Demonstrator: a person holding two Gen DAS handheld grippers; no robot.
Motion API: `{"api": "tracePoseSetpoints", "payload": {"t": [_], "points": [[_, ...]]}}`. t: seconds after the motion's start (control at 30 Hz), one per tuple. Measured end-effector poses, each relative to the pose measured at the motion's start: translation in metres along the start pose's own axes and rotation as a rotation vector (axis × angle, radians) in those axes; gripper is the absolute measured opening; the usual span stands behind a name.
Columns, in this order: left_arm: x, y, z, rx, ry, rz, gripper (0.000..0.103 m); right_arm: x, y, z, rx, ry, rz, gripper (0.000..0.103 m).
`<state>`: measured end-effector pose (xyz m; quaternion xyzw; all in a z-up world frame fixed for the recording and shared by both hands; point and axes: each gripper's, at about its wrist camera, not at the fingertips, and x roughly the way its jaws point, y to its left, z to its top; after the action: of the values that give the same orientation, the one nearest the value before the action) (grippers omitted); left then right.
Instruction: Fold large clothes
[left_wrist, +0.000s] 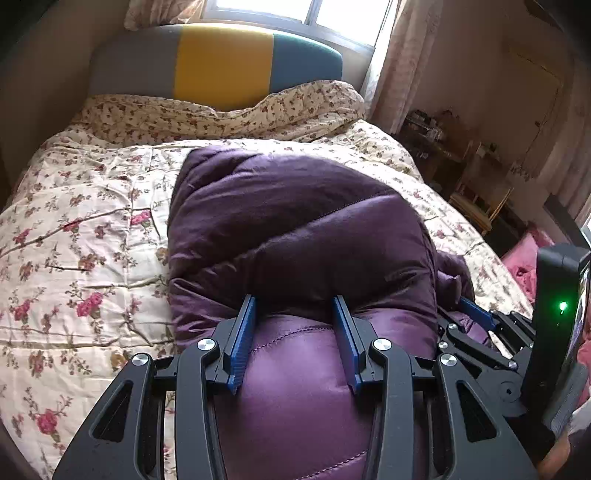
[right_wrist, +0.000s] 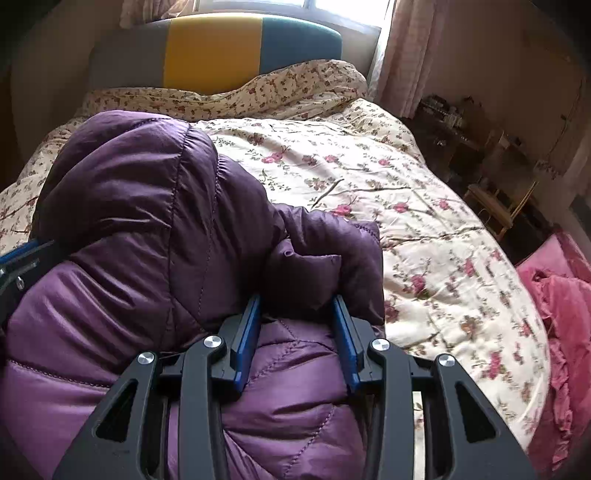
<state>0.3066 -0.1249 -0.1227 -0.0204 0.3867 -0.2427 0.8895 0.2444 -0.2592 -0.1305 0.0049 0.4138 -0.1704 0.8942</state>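
A purple quilted down jacket (left_wrist: 295, 229) lies bunched in a thick fold along the middle of a bed covered by a floral quilt (left_wrist: 85, 229), its far end reaching toward the striped grey, yellow and teal headboard (left_wrist: 221, 61). The left tool (left_wrist: 295, 306) is clenched on the puffy near fold of the jacket, blue pads pressed into the fabric on both sides. The right tool (right_wrist: 297, 306), just beside it toward the bed's right edge, grips another bulge of the same jacket. Pink bedding (right_wrist: 561, 295) shows past the right edge, below a curtained window (left_wrist: 280, 11)
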Motion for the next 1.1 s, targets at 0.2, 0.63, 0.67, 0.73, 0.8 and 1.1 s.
{"api": "tracePoseSetpoints", "payload": {"t": [0.2, 0.63, 0.67, 0.73, 0.8, 1.1], "points": [[0.002, 0.001, -0.002, 0.007, 0.004, 0.016, 0.041, -0.005, 0.003, 0.004, -0.009, 0.000, -0.009, 0.038], [-0.054, 0.060, -0.013, -0.183, -0.012, -0.049, 0.071, -0.057, -0.021, 0.004, 0.091, -0.021, 0.042, 0.079], [-0.055, 0.062, -0.015, -0.190, -0.005, -0.058, 0.071, -0.061, -0.023, 0.001, 0.099, -0.017, 0.051, 0.081], [-0.056, 0.069, -0.023, -0.221, 0.014, -0.103, 0.071, -0.066, -0.026, -0.005, 0.108, -0.006, 0.066, 0.083], [-0.054, 0.069, -0.028, -0.241, 0.028, -0.143, 0.071, -0.065, -0.028, -0.009, 0.108, 0.011, 0.077, 0.084], [-0.031, 0.056, -0.031, -0.282, 0.086, -0.280, 0.075, -0.038, -0.035, -0.017, 0.162, 0.089, 0.187, 0.082]]}}
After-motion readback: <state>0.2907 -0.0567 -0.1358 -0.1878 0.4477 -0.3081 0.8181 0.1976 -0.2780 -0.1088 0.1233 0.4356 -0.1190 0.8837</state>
